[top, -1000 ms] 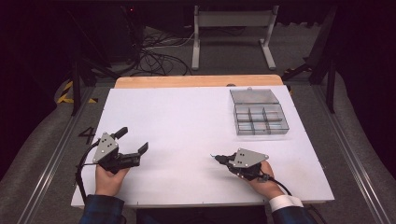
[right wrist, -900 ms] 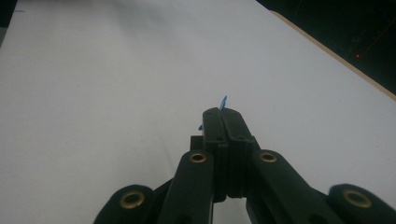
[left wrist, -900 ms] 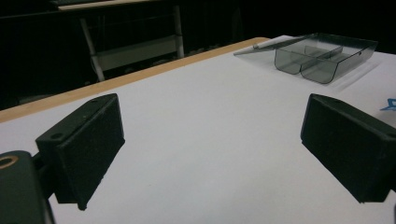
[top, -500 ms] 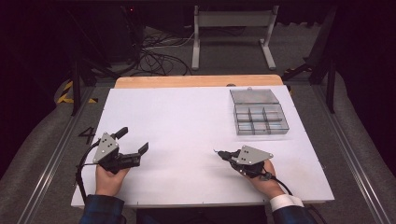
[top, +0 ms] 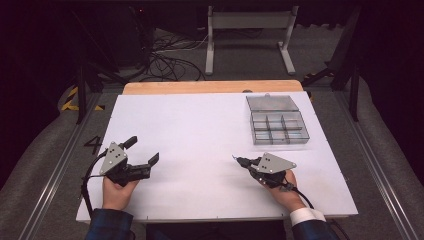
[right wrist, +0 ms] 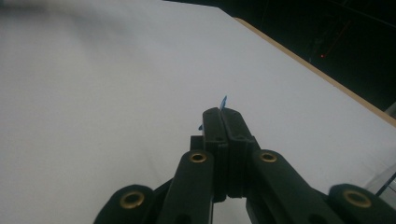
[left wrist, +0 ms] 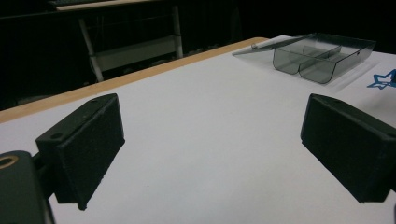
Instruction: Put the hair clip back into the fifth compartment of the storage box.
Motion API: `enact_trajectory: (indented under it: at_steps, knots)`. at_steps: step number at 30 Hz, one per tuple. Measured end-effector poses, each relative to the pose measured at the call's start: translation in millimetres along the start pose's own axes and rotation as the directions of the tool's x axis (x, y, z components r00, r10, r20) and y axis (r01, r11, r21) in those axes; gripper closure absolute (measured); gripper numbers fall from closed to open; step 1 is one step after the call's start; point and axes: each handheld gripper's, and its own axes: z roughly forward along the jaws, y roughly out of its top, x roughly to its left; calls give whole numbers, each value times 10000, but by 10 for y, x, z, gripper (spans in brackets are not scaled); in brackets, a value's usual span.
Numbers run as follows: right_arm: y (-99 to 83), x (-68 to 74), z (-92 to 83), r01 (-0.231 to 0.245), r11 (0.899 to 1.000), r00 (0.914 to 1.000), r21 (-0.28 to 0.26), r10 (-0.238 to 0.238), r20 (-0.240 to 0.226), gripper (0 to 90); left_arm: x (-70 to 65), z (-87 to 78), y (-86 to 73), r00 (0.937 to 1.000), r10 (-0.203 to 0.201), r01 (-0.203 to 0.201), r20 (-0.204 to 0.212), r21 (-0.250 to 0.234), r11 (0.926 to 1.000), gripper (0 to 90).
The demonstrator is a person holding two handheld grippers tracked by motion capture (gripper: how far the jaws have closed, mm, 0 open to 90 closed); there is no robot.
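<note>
A: Status on the grippers?

B: Left gripper (top: 142,151) sits at the near-left of the white table (top: 200,130), held in the left hand (top: 119,192). Jaws spread wide, nothing between them. Confirmed in the left gripper view: bare tabletop between the two pads (left wrist: 84,144).

A: Right one?

B: Right gripper (top: 236,160) is at near-right, in the right hand (top: 285,192), pointing left across the table. Jaws pressed together. In the right gripper view a small blue sliver (right wrist: 223,102) sticks out past the closed tips, so it's pinching a small blue thing. Too small to say what it is.

A: Where's the box?

B: Clear compartment box (top: 279,126) lies at the far-right of the table, lid (top: 271,102) folded open toward the far edge. It's beyond the right gripper and well apart from it. Can't tell what's in the compartments.

A: Anything in between?

B: Bare white surface between the right gripper and the box. The left gripper view shows a blue star shape (left wrist: 384,80) on the table just beside the box (left wrist: 322,58). Both grippers are well apart from each other.
</note>
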Motion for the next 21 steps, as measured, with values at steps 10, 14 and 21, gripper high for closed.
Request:
enact_trajectory:
  at_steps: [10,14,21]
  knots:
    - [-14,-60,-22,-199,9998,9993,20,198,305,900,1,0,0,10000,3,-3,-27,10,10000,64]
    - [-24,-100,-38,-288,9996,9986,5,288,450,900,0,1,0,10000,-4,4,-18,2,10000,64]
    - [-40,-138,-36,-417,9991,9974,41,414,597,900,-6,9,0,10000,-43,43,9,-14,10000,64]
